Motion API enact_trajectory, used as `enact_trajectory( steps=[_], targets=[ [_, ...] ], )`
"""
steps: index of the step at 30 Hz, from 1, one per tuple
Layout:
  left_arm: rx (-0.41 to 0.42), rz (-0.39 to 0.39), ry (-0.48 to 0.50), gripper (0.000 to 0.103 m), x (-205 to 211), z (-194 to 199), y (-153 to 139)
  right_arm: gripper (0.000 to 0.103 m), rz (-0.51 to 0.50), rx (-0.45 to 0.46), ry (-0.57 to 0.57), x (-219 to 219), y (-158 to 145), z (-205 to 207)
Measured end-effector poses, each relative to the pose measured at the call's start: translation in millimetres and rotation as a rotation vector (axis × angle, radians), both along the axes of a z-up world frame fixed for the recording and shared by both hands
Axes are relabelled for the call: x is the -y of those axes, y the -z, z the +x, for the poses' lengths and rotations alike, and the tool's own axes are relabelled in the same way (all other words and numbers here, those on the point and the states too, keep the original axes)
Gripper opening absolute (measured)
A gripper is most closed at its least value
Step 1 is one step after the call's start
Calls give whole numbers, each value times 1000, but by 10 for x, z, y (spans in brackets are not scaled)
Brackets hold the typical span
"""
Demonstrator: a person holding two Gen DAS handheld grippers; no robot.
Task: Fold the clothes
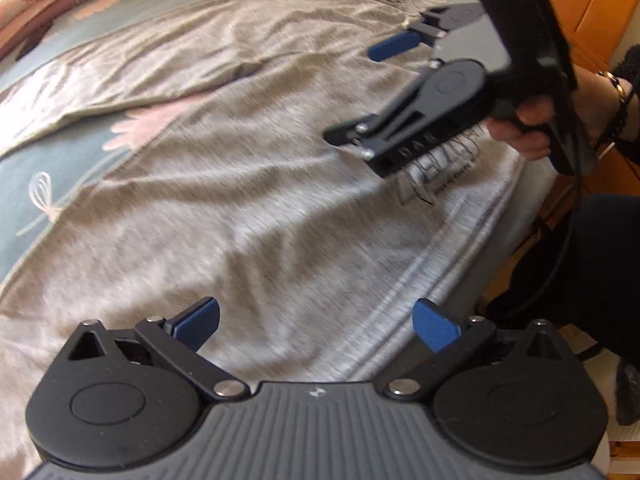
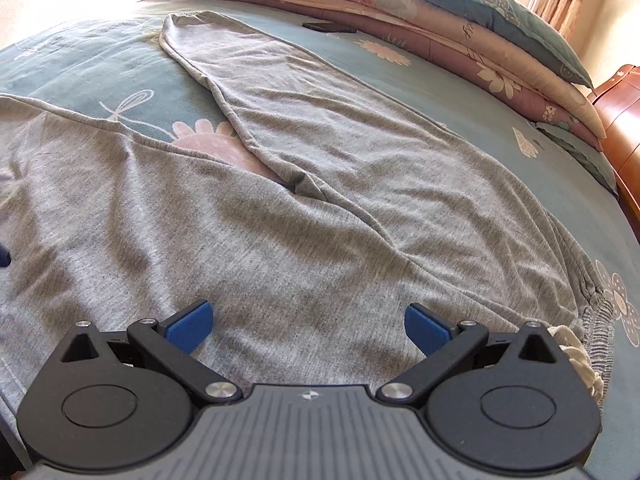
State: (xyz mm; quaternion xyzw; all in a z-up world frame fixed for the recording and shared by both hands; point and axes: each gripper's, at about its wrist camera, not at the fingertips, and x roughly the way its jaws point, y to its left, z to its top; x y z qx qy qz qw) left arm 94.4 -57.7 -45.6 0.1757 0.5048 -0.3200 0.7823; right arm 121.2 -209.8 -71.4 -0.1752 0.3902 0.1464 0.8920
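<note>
Nearest to the left wrist camera, the left gripper point(image 1: 316, 322) has its two blue pads spread wide apart, and nothing is between them; it hangs just above the grey trousers point(image 1: 248, 216), close to the ribbed waistband point(image 1: 432, 248). In the right wrist view the right gripper point(image 2: 308, 326) is also wide open and holds nothing, above the upper part of the trousers near the gathered waist, where a white drawstring point(image 2: 576, 360) lies at the edge. The trousers lie spread on the bed, on a blue sheet with flowers point(image 2: 460, 92), and the two legs go away from the cameras and part from each other. In the left wrist view the right gripper appears further away, above a printed label on the fabric, held by a hand point(image 1: 528, 120). At the far side of the bed lie a folded flowered quilt point(image 2: 440, 20), a blue pillow point(image 2: 492, 8) and a small dark flat object point(image 2: 328, 27).
</note>
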Motion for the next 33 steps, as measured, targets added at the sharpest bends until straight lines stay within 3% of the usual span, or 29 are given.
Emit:
enact_trajectory(
  steps=[3,6,8,12,17,24,26,30,33],
  targets=[
    [34,8,-93,102,-94,302,27,103,29,13,-54,-96,-16,-6],
    [-38,-8,-179,102,-142,516,179,103,25,-11,-102,-209,71,21],
    [-20,-37,-200,102,-169,517,210,103,45,-1,-93,-205,118,13],
    [-18,-40,-196,102,-180,506,209,103,201,-95,15,-42,174,110],
    [-7,-28,-213,102,-150,520,223,103,181,-87,34,-104,189,91],
    [168,-38,-216,102,-115,340,257,103,226,30,58,-89,275,-61],
    [284,2,-231,102,-95,162,145,103,279,69,50,20,298,-149],
    [554,52,-239,102,-98,-450,-226,103,438,148,123,376,42,-377],
    [594,25,-185,102,-94,-884,-417,103,583,163,146,599,-167,-569]
  ],
)
